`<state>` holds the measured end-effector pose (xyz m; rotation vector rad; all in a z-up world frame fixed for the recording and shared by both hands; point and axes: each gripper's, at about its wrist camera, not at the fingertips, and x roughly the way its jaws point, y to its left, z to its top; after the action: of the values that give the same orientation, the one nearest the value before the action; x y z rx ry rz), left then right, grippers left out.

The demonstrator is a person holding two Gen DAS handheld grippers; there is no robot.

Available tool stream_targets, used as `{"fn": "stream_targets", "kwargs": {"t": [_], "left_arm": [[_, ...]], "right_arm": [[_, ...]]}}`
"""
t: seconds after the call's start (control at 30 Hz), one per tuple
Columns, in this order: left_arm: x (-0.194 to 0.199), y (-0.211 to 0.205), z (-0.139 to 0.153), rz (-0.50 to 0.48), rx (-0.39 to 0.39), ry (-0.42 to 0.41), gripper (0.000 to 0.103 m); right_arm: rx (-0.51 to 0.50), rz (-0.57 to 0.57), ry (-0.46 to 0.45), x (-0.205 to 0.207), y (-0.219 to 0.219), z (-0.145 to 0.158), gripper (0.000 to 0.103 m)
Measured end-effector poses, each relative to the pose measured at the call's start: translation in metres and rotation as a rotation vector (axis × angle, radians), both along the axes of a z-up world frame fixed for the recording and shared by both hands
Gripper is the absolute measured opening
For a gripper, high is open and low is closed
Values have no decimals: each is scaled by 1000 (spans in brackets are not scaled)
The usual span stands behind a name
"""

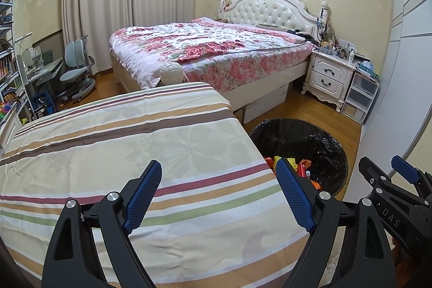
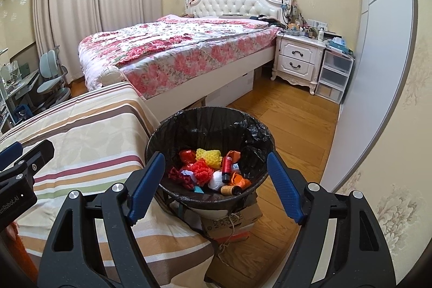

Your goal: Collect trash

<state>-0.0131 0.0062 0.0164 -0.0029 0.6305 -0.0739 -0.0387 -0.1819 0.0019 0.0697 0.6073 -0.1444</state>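
Right wrist view is showing both the right gripper (image 2: 216, 185) and left gripper (image 1: 218, 193) hanging released and empty, trash (image 2: 213, 172) lying inside the bin (image 2: 162, 136); a careless swing risks tipping its perch

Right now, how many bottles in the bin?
2. A red bottle stands tilted mid-pile in the bin; an amber bottle lies at the near edge. More may be buried under wrappers.
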Motion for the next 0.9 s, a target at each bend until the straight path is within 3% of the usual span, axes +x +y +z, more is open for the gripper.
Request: {"fn": "stream_targets", "kwargs": {"t": [0.9], "left_arm": [[-4,1,1,0,-4,-4,84]], "right_arm": [[2,0,-5,0,1,1,76]]}}
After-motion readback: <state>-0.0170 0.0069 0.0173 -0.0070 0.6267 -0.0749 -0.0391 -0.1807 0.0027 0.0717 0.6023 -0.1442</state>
